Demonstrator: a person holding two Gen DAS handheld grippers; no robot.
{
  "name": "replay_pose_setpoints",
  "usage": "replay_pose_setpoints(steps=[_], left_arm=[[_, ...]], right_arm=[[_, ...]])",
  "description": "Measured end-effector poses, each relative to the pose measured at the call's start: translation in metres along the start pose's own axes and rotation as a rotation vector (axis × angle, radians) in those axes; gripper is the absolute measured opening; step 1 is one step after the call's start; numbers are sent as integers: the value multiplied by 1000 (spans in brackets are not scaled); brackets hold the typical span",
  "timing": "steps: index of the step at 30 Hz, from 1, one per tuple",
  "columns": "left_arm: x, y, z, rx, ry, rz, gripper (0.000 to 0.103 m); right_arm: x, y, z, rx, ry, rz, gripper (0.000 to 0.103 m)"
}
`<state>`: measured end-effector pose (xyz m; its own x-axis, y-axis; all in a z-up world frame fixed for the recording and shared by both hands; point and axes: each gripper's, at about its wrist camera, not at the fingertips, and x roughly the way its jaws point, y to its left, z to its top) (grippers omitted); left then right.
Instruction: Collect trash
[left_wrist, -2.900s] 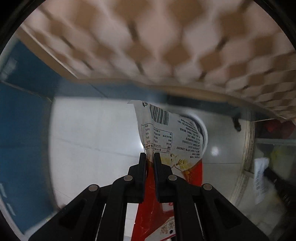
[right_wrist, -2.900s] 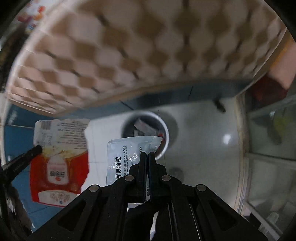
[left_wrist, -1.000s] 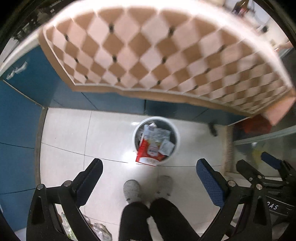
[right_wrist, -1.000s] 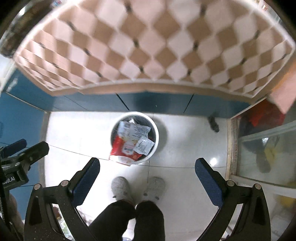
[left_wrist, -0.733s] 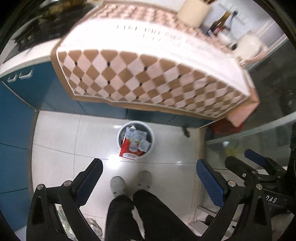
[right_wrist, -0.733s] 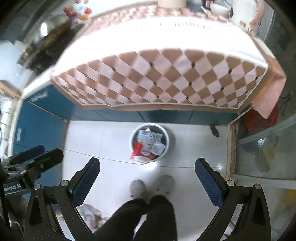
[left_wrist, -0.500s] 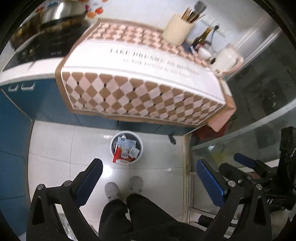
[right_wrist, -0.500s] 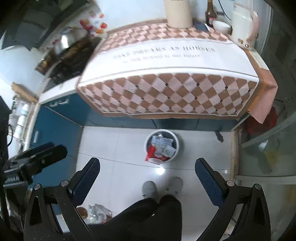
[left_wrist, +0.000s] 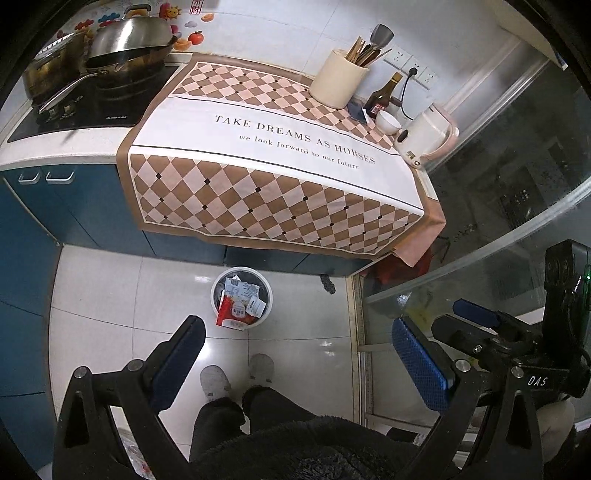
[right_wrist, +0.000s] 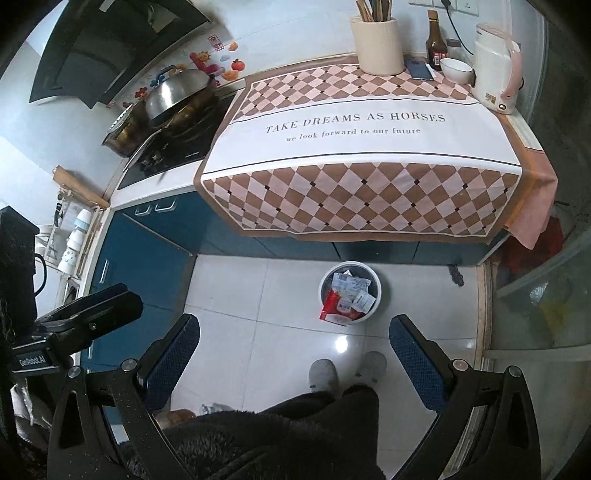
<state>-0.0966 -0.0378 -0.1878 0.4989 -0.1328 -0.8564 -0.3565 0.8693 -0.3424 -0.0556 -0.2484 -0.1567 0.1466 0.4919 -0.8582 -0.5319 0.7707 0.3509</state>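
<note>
Bin (left_wrist: 242, 300) against cabinet; floor (left_wrist: 110, 314) clear; both grippers spread.

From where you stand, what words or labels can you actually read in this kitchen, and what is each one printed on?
"TAKE DREAMS AS HORSES" – on the checked cloth over the counter.
"we look forward to our future" – on that cloth, the line beneath.
"DAS" – on the right claw, seen from the left wrist view.
"GenRobot.AI" – on the left claw, partly blurred.
Wrappers in the bin, the bottle label and the stove marking: too small to read.
</note>
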Motion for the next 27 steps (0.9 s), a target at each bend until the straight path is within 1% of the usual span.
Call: replay_pose_setpoints(steps=[6, 13, 27], left_arm=[[-2, -1, -4, 17, 3, 18, 103], [-2, 2, -3, 13, 5, -7, 103], [-2, 5, -3, 0, 16, -27, 103]], right_arm=[[0, -1, -1, 2, 12, 21, 103], [2, 1, -1, -6, 21, 28, 103], [2, -1, 5, -8, 22, 38, 103]])
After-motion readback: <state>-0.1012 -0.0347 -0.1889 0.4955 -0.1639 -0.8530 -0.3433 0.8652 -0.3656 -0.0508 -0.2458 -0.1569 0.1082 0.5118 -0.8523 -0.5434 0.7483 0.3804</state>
